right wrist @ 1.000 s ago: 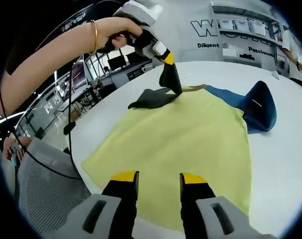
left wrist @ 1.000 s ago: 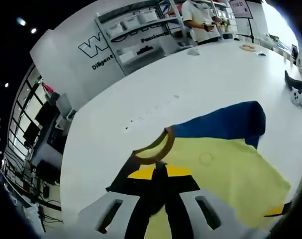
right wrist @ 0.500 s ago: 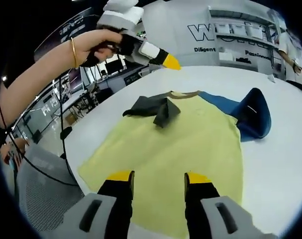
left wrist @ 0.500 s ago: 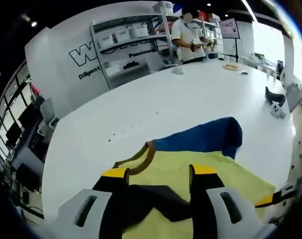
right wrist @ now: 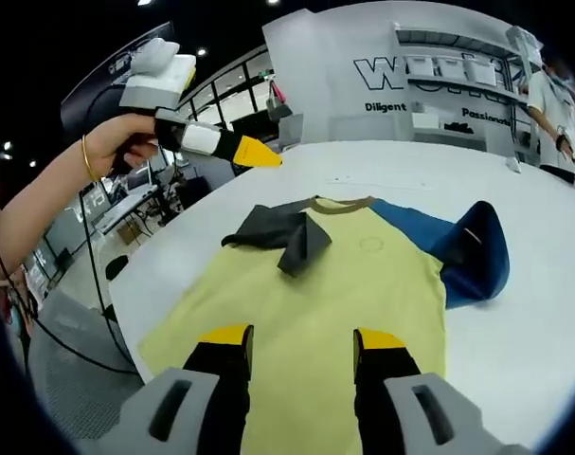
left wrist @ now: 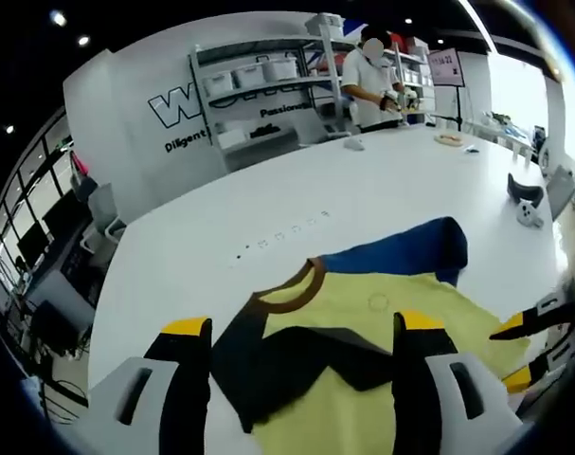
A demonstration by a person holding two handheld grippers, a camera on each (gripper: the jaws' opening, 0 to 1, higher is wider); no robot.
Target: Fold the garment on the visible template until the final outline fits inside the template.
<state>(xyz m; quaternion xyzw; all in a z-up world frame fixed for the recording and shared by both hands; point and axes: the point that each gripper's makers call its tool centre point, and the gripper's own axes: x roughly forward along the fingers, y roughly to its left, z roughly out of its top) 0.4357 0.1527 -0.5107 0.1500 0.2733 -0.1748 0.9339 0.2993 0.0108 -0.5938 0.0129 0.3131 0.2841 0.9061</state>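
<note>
You had a soft yellow T-shirt with a brown collar, one dark grey sleeve and one blue sleeve point(right wrist: 353, 275) lying flat on the white table point(left wrist: 268, 204), chest up, collar pointing away from you. It looked light and limp, the sort of cloth that sags and drags wherever it is not supported, so a pinch at an edge or a corner, hem or sleeve cuff, would have served you better than a grab in the middle of the body. A thin layer like this can also slip out of a shallow bite.

The dark grey sleeve point(right wrist: 278, 232) was already turned in over the chest; the blue sleeve point(right wrist: 467, 248) was doubled on itself but still lay out past the side seam, so by my reading that side was the one left to bring in. I could not make out any template outline on the table, perhaps because the shirt covered it.

Your left gripper point(left wrist: 294, 330) hung over the collar end with its jaws spread wide and nothing between them; the grey sleeve lay below the gap, apart from the tips. In the right gripper view it was held well above the table. Your right gripper point(right wrist: 296, 334) sat at the hem end, jaws likewise spread and empty, the yellow body between and beyond them.
</note>
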